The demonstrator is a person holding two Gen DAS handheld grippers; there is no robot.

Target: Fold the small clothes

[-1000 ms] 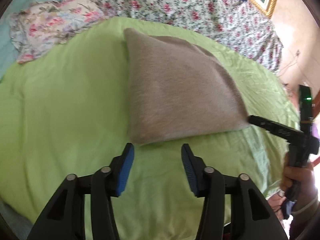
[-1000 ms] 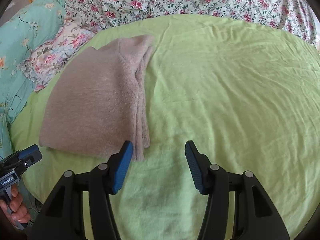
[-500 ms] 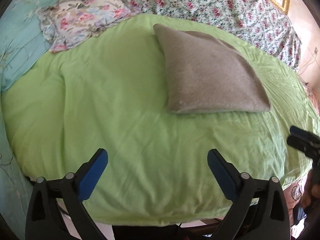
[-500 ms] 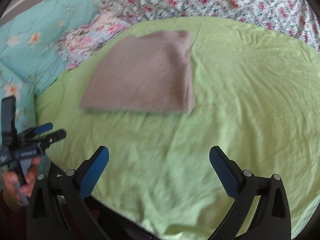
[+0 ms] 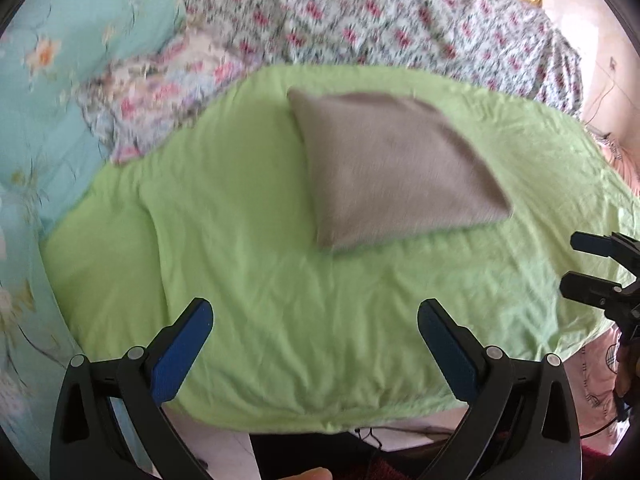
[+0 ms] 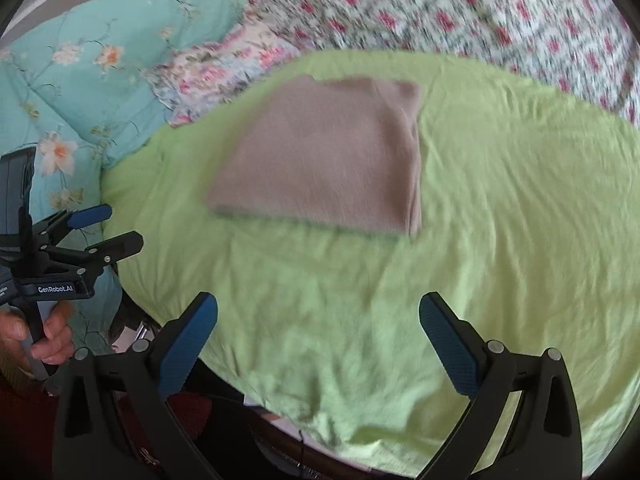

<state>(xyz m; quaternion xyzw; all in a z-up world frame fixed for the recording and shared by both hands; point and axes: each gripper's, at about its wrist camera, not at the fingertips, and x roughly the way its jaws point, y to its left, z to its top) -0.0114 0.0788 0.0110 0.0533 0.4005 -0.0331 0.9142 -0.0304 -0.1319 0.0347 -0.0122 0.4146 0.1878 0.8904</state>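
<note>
A folded taupe garment (image 5: 394, 168) lies flat on the light green sheet (image 5: 248, 264) of a bed, toward the far side of the sheet and a little right of centre in the left wrist view. Its stacked layer edges show along the right side in the right wrist view (image 6: 332, 156).

The left claw (image 5: 316, 328) hangs over the near part of the sheet with its blue-padded jaws spread wide and nothing between them. The garment sits well ahead of it and slightly to the right, clear of both jaws. The right claw (image 6: 318, 326) is likewise wide apart and holds nothing; the garment lies well ahead of it and a little to the left, with bare sheet between.

Each claw shows at the edge of the other's view: the right one at the far right of the left wrist view, the left one at the lower left of the right wrist view, gripped by a hand (image 6: 34, 330). Both are off the near edge of the sheet.

Beyond the sheet lie a rose-print bedspread (image 5: 400, 16), a small floral pillow (image 5: 160, 92) and a turquoise flowered quilt (image 6: 96, 68). Both views are slightly blurred.
</note>
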